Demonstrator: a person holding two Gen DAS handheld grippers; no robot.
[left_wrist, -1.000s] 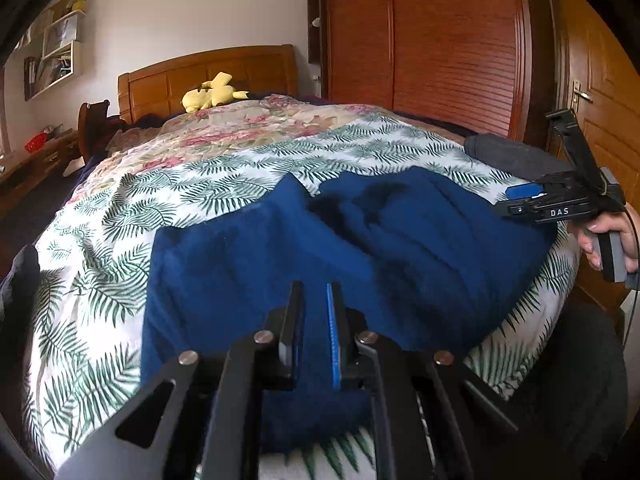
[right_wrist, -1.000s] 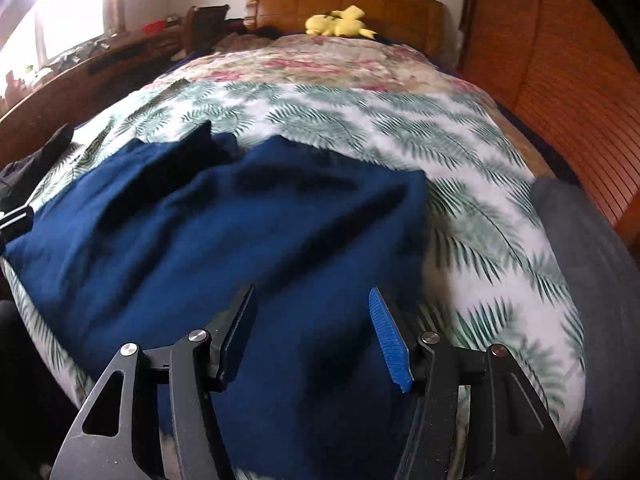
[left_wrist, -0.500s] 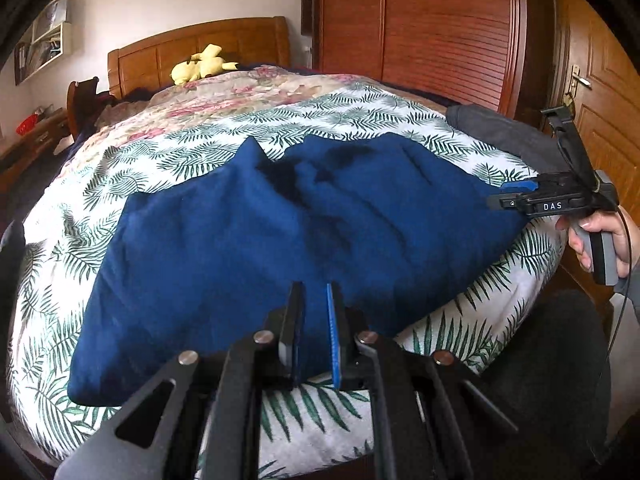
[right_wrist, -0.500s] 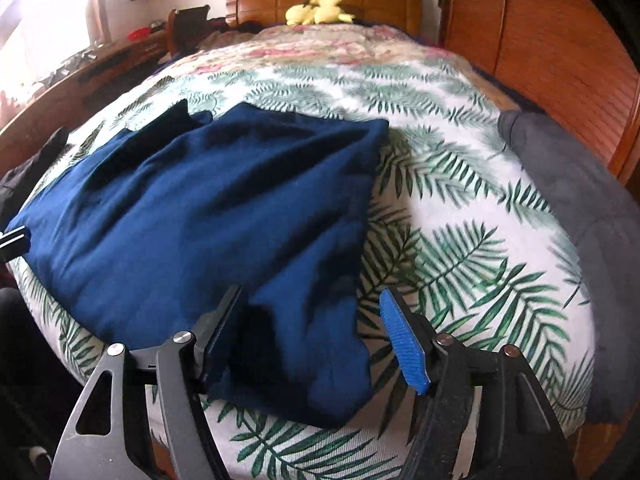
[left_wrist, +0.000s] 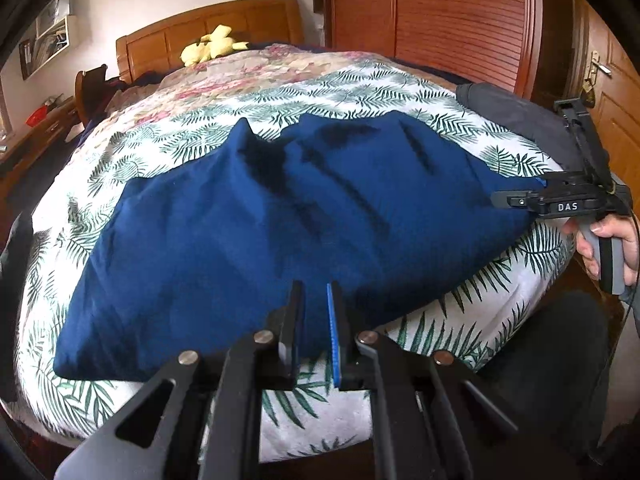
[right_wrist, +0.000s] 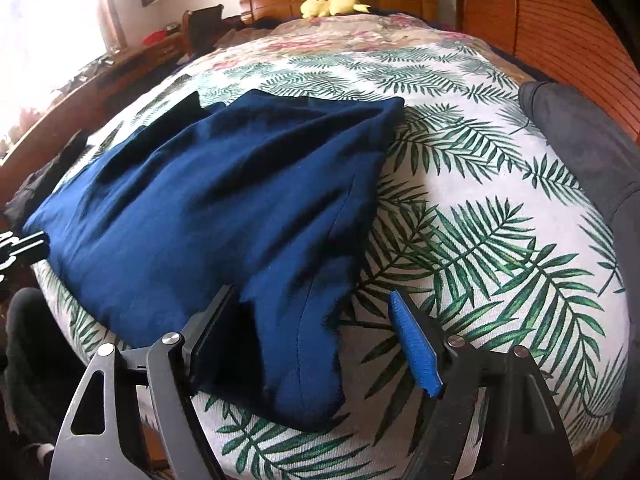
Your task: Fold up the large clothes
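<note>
The navy garment [left_wrist: 280, 216] lies folded at least once on the bed [right_wrist: 480, 208], still large. Left gripper [left_wrist: 316, 320] looks pinched shut on its edge; right gripper [right_wrist: 316, 344] is opening, releasing the corner between its jaws.

Your left tool [left_wrist: 314, 332] is matte black, with silver rivets on its linkage arms and one ridged blue pad. Your right tool [right_wrist: 312, 344] matches; its black body carries white "DAS" lettering, a grey grip and a thin cable.
</note>
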